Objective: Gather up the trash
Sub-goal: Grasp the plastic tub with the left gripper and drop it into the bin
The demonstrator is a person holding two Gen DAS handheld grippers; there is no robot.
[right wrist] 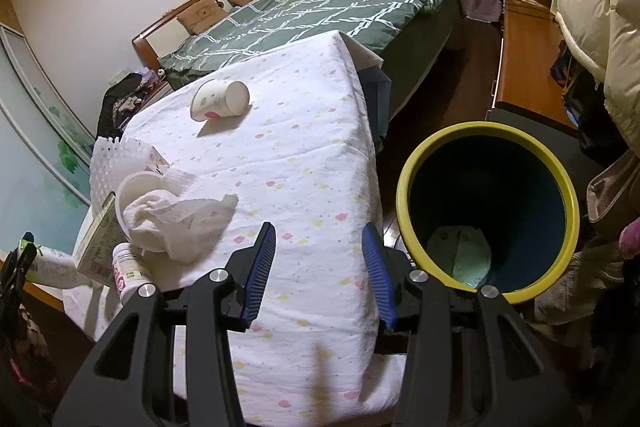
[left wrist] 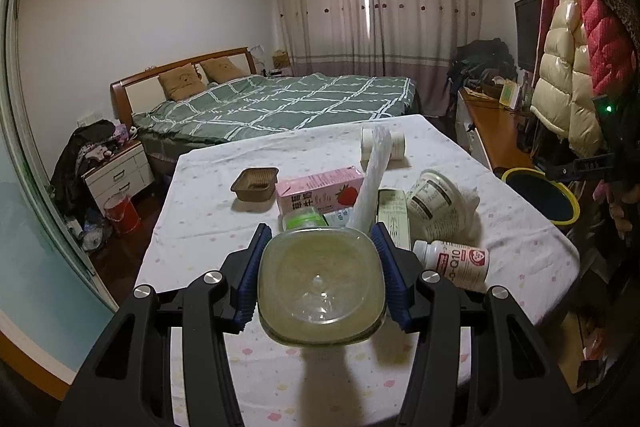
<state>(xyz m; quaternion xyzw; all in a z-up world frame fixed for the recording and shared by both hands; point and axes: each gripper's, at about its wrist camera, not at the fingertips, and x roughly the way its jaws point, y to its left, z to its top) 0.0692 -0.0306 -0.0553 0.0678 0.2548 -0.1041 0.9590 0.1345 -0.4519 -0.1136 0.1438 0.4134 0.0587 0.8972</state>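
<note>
The left gripper [left wrist: 320,283] is clamped on a clear plastic bottle [left wrist: 322,291], its square base toward the camera and its long axis running away along the fingers, green cap at the far end, lifted above the near table edge. The right gripper [right wrist: 318,267] hangs spread wide and empty over the table's right edge, beside the yellow-rimmed bin [right wrist: 488,211], which already holds something pale. Much remains, by my reading: pink carton [left wrist: 320,193], plastic tub [left wrist: 434,205], brown tray [left wrist: 255,183], pill bottle [left wrist: 452,261], paper cup [right wrist: 220,101].
</note>
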